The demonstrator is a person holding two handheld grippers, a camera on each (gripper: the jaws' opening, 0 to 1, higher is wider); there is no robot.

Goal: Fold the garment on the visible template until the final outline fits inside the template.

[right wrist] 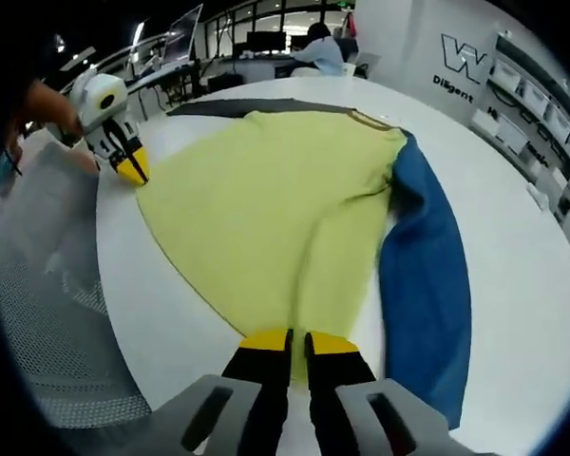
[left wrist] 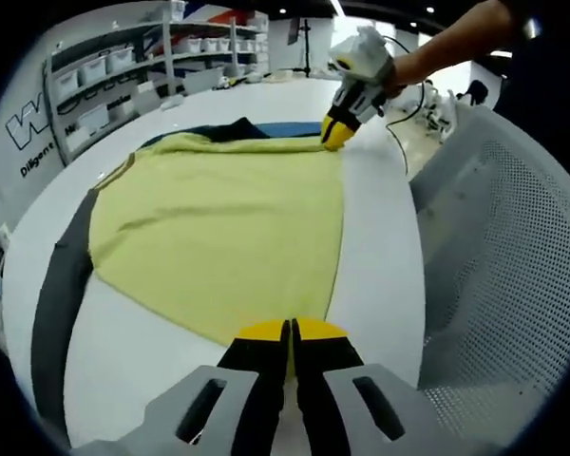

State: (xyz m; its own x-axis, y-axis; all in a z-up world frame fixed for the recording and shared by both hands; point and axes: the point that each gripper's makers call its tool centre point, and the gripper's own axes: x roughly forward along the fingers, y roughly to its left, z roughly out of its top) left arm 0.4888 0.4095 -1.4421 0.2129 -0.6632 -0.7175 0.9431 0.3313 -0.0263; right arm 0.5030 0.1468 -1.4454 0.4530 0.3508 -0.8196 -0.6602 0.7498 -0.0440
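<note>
Shelves of storage bins (left wrist: pixel 95 90) line the wall behind a broad white table (left wrist: pixel 380 247), and a perforated grey chair back (left wrist: pixel 499 275) crowds the near side. On that table lies the garment (left wrist: pixel 218 237), a yellow-green body with one dark grey sleeve (left wrist: pixel 57 294) and one blue sleeve (right wrist: pixel 427 285), spread flat ahead of my fingers.

My left gripper (left wrist: pixel 291 334) has its yellow tips pressed together on the hem corner right at the fingertips. My right gripper (right wrist: pixel 298 344) does the same at the other hem corner, pinching a fold of the yellow cloth, with the blue sleeve just beside its outer finger. In the left gripper view I see the right one far across the cloth, tips closed on the edge.

I judge the step in hand to be carrying this hem over toward the collar. To do it well I would lift both corners together, keep the edge taut between the fingers, and lay it down square so no sleeve drags off the table. I cannot make out a template outline.
</note>
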